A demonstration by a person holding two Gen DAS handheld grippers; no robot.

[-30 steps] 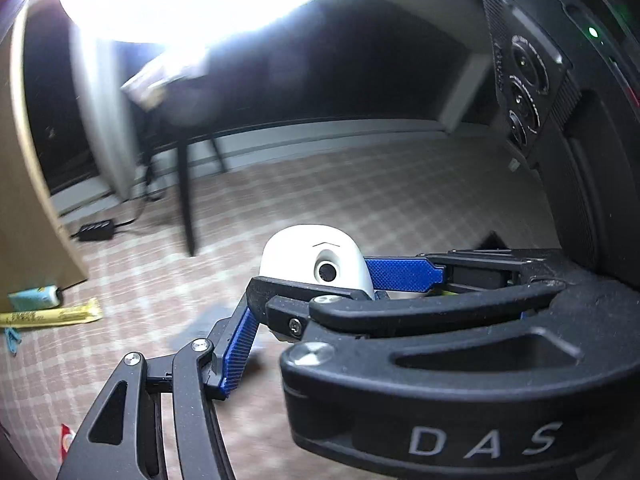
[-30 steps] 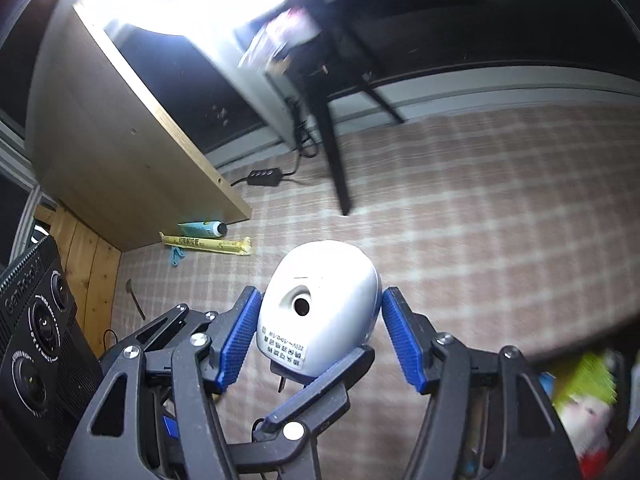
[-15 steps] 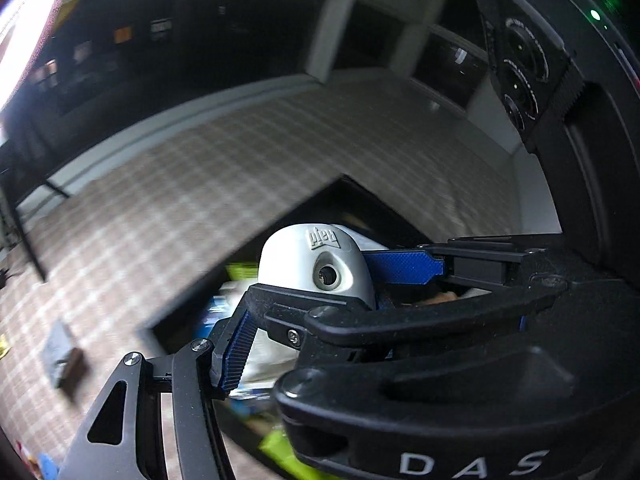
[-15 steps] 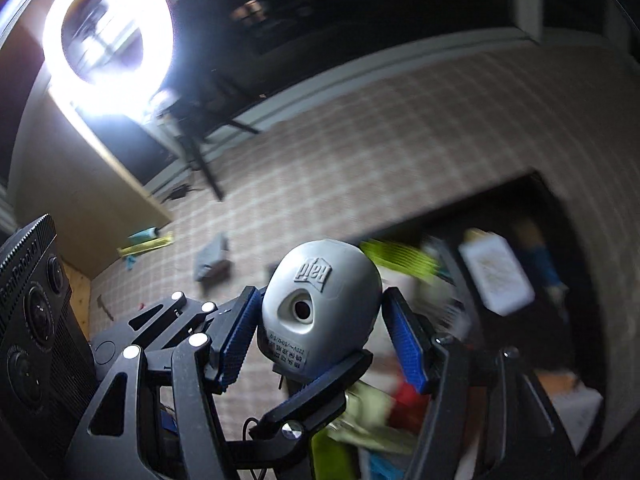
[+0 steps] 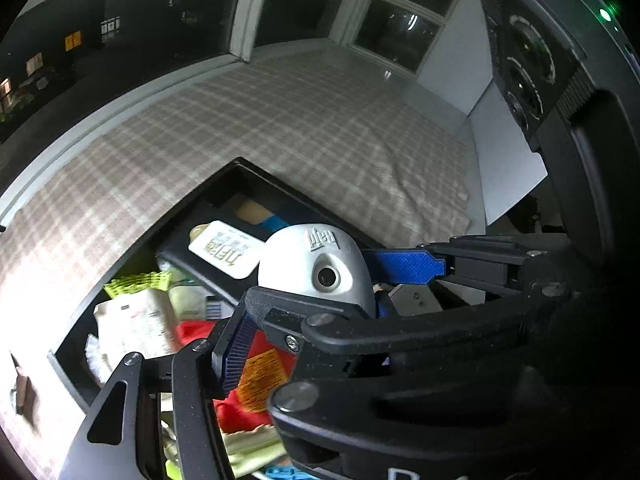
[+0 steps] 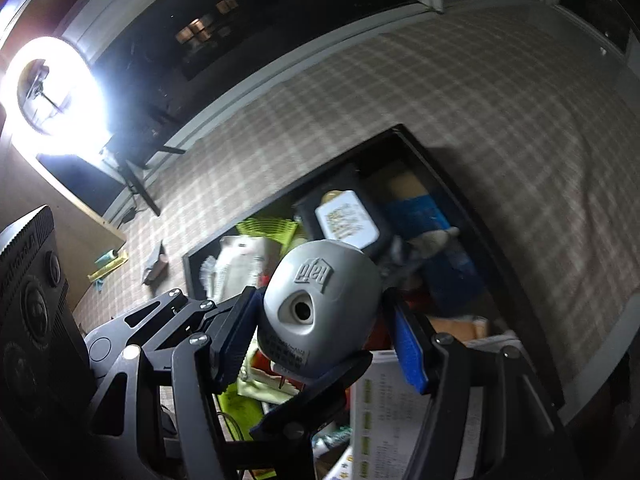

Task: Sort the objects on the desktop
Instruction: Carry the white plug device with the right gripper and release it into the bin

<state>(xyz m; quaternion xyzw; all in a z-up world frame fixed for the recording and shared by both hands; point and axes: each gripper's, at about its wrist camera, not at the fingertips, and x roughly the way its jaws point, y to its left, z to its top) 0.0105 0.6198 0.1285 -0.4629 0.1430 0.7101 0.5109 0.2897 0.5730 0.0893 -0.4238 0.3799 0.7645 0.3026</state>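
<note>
The blue pads [image 6: 236, 340] of the right gripper [image 6: 320, 312] were clenched on the flanks of the grey egg-shaped pencil sharpener [image 6: 332, 280], its pencil hole facing the camera. The left gripper [image 5: 308, 282] clasped the same sharpener from the other side, crosswise to the right. Its far pad lay against the shell; its near pad was partly hidden behind one of the right gripper's black fingers. So the sharpener hung in the air, carried by both tools at once and resting on nothing. What had changed was the ground beneath it. A second earlier both cameras looked past the sharpener at bare checked cloth [image 5: 320, 120], with a wooden panel and a table leg beyond. Now the black box [image 5: 296, 196] lay directly under the pair, while the grip itself looked the same as before. The box was already crowded: a white labelled tin [image 5: 226, 250], a red packet [image 5: 240, 404], yellow-green mesh and something blue [image 6: 420, 208]. The lower contents were too blurred to name, perhaps papers and wrappers. The ring lamp [image 6: 56, 88] glared well off to the side, and a few loose things remained on the cloth near the wooden panel. For the sorting, the carry seemed nearly done. The next step would be to lower the sharpener into a free spot and let go, and free spots looked scarce.
</note>
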